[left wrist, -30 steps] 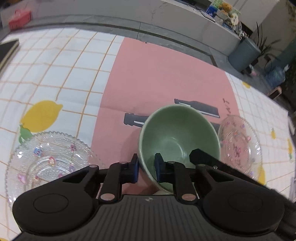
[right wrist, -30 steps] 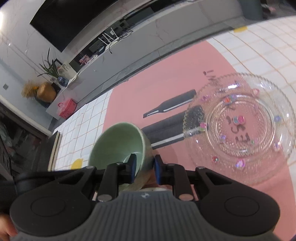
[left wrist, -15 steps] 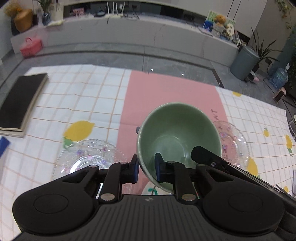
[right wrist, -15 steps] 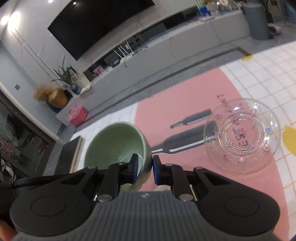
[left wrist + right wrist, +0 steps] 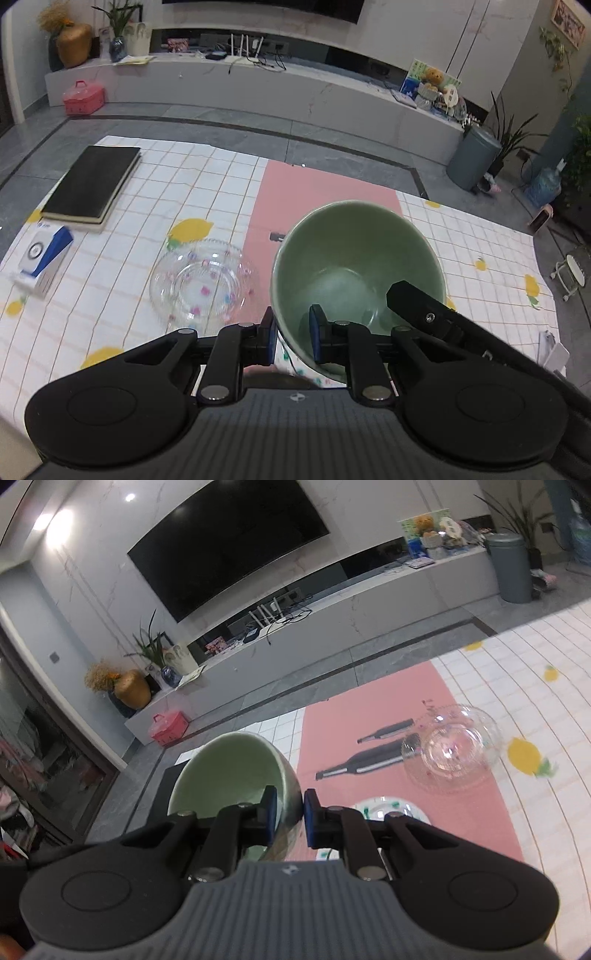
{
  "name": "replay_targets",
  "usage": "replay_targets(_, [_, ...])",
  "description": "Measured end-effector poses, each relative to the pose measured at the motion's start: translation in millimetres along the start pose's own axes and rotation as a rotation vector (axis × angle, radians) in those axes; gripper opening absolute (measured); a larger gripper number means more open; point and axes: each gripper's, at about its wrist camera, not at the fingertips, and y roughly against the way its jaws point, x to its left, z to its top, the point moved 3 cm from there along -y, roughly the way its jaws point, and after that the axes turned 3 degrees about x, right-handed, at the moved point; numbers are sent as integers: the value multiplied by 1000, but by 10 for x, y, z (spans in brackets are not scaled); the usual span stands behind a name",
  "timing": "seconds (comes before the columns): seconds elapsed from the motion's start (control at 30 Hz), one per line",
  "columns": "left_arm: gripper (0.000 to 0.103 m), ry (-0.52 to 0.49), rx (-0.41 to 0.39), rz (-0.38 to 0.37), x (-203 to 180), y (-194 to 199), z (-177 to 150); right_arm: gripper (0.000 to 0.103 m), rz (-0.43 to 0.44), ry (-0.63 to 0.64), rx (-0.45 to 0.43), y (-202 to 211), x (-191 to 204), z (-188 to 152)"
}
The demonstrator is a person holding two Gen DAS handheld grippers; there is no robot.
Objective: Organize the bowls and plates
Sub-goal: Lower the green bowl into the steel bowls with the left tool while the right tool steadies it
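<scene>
Two claws, left (image 5: 292, 334) and right (image 5: 289, 818), pinch the green bowl (image 5: 356, 266) rim.

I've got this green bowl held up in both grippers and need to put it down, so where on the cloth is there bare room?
The pink strip beyond the green bowl is bare up to the far edge. So is the checked cloth between the black book and that strip. Crowded: around the glass plate and blue box, and the second glass plate.
</scene>
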Motion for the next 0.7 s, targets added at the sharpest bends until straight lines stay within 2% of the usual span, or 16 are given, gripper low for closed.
replay_targets(0.17, [20,-1,-22,22,0,273,-276,13,26,0,7,321,17,-209])
replay_targets(0.33, [20,-22,-11,73,17,430,-569,13,43,-22,67,499,-2,-430])
replay_targets(0.53, [20,3,-10,86,162,499,-914,13,43,-19,104,576,12,-754])
replay_targets(0.7, [20,-10,11,99,227,367,-1036,13,28,-26,152,421,-60,-893])
